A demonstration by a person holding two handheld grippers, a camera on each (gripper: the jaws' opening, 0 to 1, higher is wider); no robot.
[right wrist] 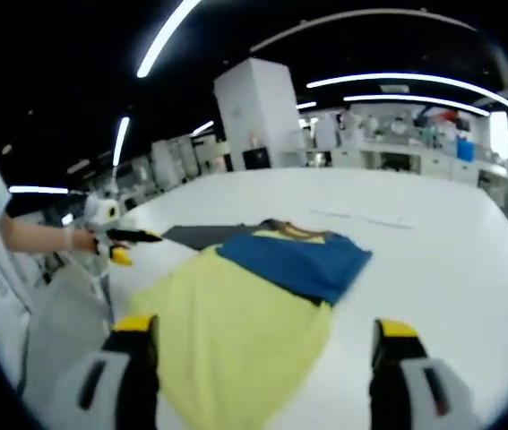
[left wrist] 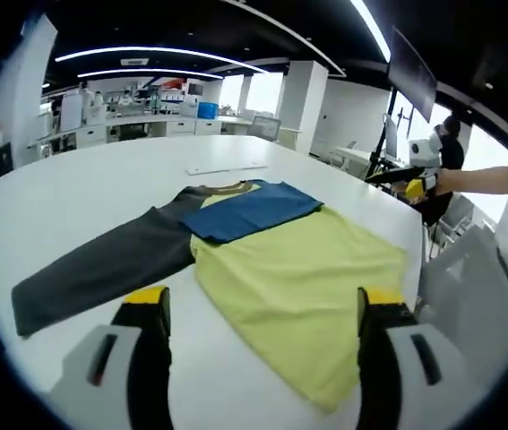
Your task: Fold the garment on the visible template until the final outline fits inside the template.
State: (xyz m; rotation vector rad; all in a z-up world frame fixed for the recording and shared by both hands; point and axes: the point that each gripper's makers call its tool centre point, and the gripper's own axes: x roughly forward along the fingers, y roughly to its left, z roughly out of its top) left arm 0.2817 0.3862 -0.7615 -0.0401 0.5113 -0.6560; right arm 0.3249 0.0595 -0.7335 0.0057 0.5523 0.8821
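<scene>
Two grippers hang over a big white table (left wrist: 74,193), and both have their jaws spread wide with nothing between them. In the left gripper view, the left gripper (left wrist: 262,309) has black jaws with yellow tips. They sit low over the near edge of the shirt (left wrist: 271,260).

The shirt lies flat on the table. Its body is yellow-green, and one blue sleeve (left wrist: 249,210) is folded in across the chest. The other sleeve is dark grey (left wrist: 101,264) and stretches out to the left on the table top. The collar has a thin yellow-brown band.

Past the shirt lies a thin flat white strip (left wrist: 225,167) on the table, well apart from the cloth. I cannot tell what it is.

At the right side of this view, the right gripper (left wrist: 395,176) is held in a hand, off beyond the table's edge and away from the shirt.

In the right gripper view, the right gripper (right wrist: 267,336) has its yellow-tipped jaws on each side of the yellow-green body (right wrist: 236,331). The blue sleeve (right wrist: 298,260) lies on top, farther away. At the left, a hand (right wrist: 79,237) holds the left gripper (right wrist: 133,237), whose thin dark jaws point toward the shirt without touching it.
</scene>
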